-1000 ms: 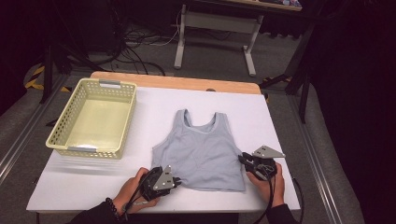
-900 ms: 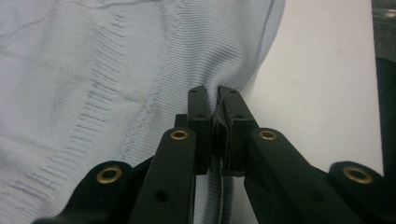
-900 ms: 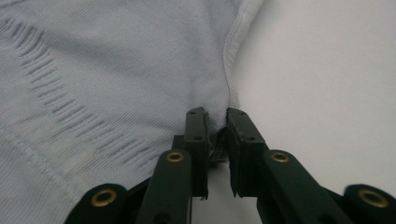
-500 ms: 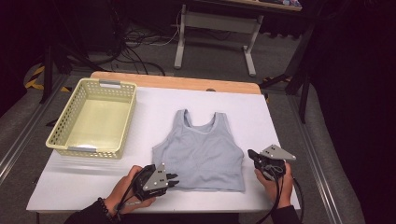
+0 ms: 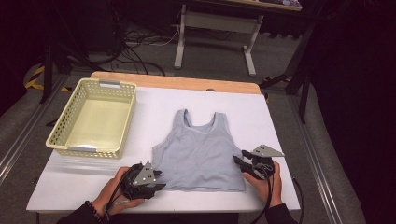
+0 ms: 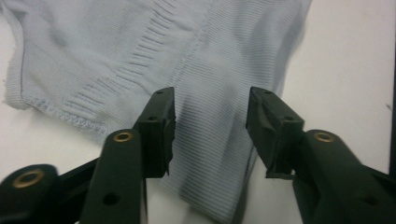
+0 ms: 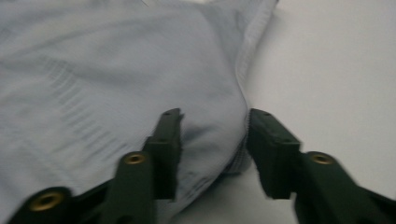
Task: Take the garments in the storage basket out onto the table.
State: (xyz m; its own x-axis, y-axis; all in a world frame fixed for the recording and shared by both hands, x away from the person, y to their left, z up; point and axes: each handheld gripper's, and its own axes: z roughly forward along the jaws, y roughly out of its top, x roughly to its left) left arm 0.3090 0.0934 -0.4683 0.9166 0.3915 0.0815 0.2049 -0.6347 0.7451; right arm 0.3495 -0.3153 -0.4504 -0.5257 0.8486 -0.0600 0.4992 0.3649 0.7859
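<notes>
A pale grey-blue tank top point(image 5: 198, 149) lies flat on the white table point(image 5: 275, 121), neck away from me. My left gripper point(image 5: 159, 180) sits at the hem's left corner. Its jaws point(image 6: 210, 98) have just been opening, and the ribbed cloth point(image 6: 215, 56) lies loose between the pads without being pressed. My right gripper point(image 5: 239, 161) is at the hem's right corner. Its jaws point(image 7: 215, 116) have also just been opening, with a bunched bit of the side seam point(image 7: 224, 140) between them, unclamped. A hand holds each gripper at the table's near edge.
An empty yellow plastic basket point(image 5: 126, 116) stands at the table's left. Bare white tabletop lies to the right of the top and along the back, ending at a wooden strip point(image 5: 187, 83). Beyond are cables and a metal stand's legs point(image 5: 247, 56) on the floor.
Both grippers went from shut on the hem to open. The left gripper slid a little to the left, away from the top. The right gripper drifted right, then came back.
</notes>
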